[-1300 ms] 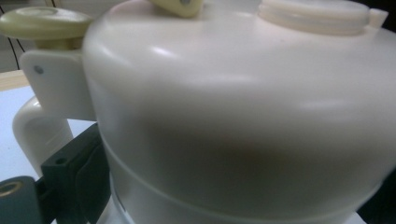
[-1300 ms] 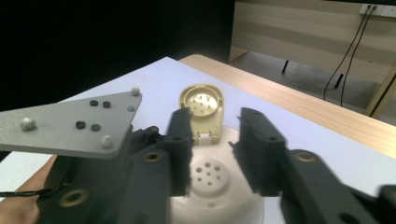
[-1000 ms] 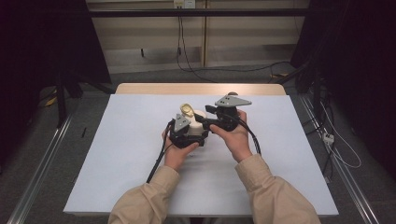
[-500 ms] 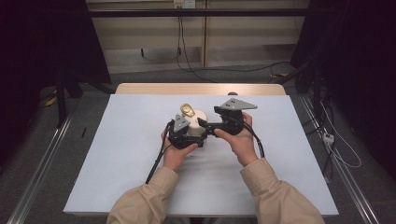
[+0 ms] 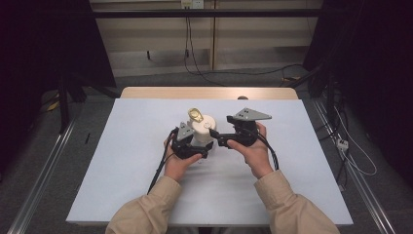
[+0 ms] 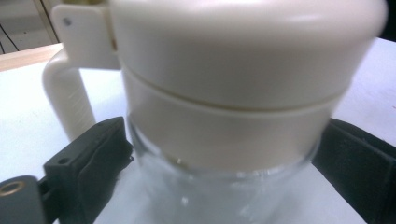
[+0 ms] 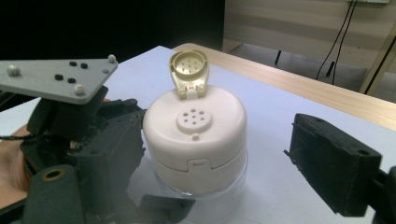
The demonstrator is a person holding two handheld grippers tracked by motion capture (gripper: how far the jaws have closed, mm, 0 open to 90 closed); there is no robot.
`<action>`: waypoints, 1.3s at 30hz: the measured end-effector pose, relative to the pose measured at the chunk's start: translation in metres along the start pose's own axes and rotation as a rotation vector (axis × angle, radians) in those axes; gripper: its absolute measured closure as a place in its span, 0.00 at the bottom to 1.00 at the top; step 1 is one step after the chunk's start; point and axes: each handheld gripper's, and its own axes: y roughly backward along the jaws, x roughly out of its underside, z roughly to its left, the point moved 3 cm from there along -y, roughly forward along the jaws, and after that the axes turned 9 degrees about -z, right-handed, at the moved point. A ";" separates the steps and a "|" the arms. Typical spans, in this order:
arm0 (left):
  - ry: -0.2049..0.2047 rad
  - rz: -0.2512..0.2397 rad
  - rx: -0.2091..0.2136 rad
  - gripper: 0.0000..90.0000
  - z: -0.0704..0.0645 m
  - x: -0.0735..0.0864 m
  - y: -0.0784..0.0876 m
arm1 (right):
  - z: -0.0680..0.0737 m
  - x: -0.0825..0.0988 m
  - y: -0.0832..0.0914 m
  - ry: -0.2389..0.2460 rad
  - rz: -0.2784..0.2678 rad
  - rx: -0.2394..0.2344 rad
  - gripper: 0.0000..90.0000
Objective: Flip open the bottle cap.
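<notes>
lab: dark curtains [image 5: 44,53], cables [image 5: 195,63], covered table [image 5: 292,195]

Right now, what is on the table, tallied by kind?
Shaker jar, cream lid, flip cap open: 1
Hand-held grippers, left gripper and right gripper: 2
White table cover: 1
Total: 4
</notes>
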 end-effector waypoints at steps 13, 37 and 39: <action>0.013 -0.003 0.024 0.05 0.009 -0.002 0.024 | -0.001 0.008 0.010 0.008 -0.003 0.001 0.17; 0.013 -0.013 0.038 0.05 0.028 0.002 0.066 | -0.003 0.030 0.029 0.006 -0.007 0.009 0.15; 0.015 -0.010 0.039 0.05 0.029 0.003 0.069 | -0.002 0.032 0.030 0.016 -0.002 0.010 0.15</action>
